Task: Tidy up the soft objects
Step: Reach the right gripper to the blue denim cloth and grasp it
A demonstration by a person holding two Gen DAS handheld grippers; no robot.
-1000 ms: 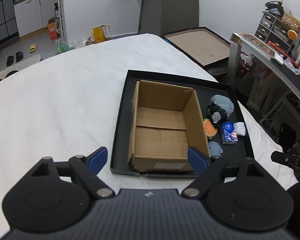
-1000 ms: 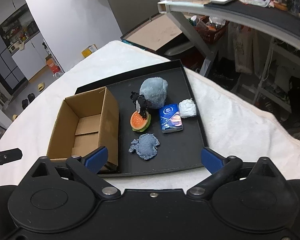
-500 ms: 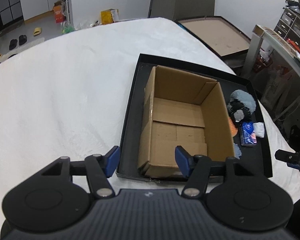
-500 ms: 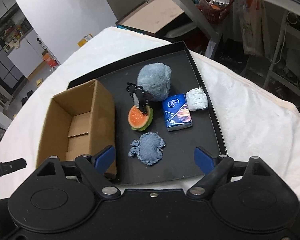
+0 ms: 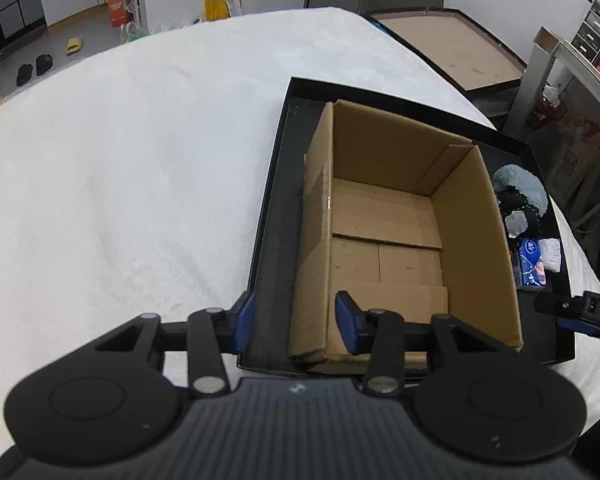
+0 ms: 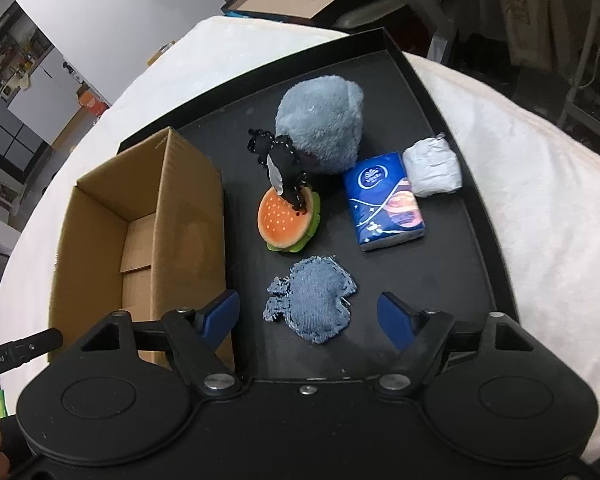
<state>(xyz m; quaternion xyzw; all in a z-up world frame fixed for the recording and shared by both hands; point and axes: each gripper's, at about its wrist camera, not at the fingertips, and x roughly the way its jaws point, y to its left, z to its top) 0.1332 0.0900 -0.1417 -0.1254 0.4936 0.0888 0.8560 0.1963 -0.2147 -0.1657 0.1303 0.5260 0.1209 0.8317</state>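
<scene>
Two grippers in view, both with jaws parted and holding nothing. Left gripper (image 5: 296, 322), low in the left wrist frame, half-spread, blue fingertips (image 5: 244, 320) straddling the near left corner of the cardboard box (image 5: 384, 240): one pad over the black tray (image 5: 284, 120) outside the box wall, the other over the box's near flap. Contact with the cardboard impossible to tell. Box open at the top, nothing inside, bare folded flaps at the bottom, filling the centre of that frame and seated in the tray's left part.

Right gripper (image 6: 310, 318), low centre of the right wrist frame, spread wide, hung above the denim patch (image 6: 312, 300), pads to either side of it and clear of it. Soft things grouped on the tray right of the box: grey-blue plush (image 6: 324, 124) at upper centre; black beaded pouch (image 6: 280, 164) leaned against its lower left and overlapping the burger toy (image 6: 286, 224) just below; blue tissue pack (image 6: 384, 206) at centre right; white wrapped wad (image 6: 432, 168) touching the pack's upper right corner, near the tray's right rim. Denim patch lowest in the group, apart from burger and pack.

Tray laid on a white fluffy cover (image 5: 120, 160) across the table. Tip of the other tool seen at each frame's edge.
</scene>
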